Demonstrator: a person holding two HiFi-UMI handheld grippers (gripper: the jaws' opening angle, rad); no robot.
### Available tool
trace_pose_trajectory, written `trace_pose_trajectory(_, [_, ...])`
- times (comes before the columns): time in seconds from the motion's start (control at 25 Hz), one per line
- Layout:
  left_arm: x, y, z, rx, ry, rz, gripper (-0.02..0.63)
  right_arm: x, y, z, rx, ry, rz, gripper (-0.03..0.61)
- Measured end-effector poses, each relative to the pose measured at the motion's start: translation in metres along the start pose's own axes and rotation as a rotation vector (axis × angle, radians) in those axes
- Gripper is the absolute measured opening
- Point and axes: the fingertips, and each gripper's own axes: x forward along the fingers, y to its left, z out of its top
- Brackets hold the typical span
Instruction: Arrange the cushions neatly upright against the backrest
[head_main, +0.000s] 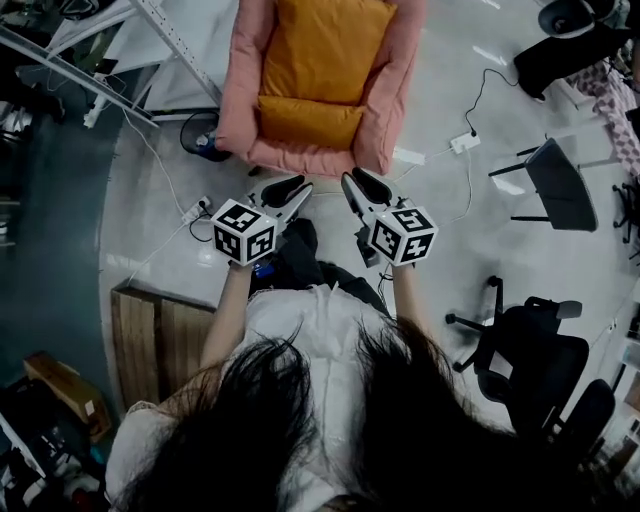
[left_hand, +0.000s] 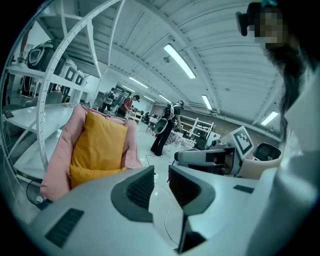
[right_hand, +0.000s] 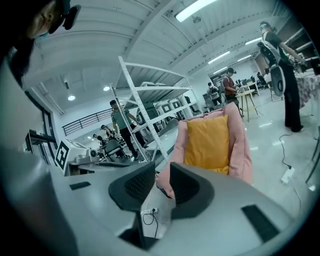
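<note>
Orange cushions (head_main: 322, 50) lie beyond left tool (head_main: 296, 188) and right tool (head_main: 354, 182) (both ajar, empty).

A white power strip (head_main: 464, 143) with its cable lies on the glossy grey floor (head_main: 470, 250), between a slatted wooden pallet (head_main: 150, 340) and a black swivel office chair (head_main: 540, 370).

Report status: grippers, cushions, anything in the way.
Left gripper, right gripper: empty, jaws slightly apart, short of the pink armchair. One orange cushion upright against backrest, second orange cushion flat in front. Power strip on floor beside chair, off the path.
</note>
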Motion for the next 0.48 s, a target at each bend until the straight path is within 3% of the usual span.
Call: trace_pose_trajectory(0.48, [-0.028, -0.077, -0.048, 0.012, 0.01, 0.052, 0.1, -0.069, 0.047, -0.034, -0.077, -0.022, 0.1, 0.075])
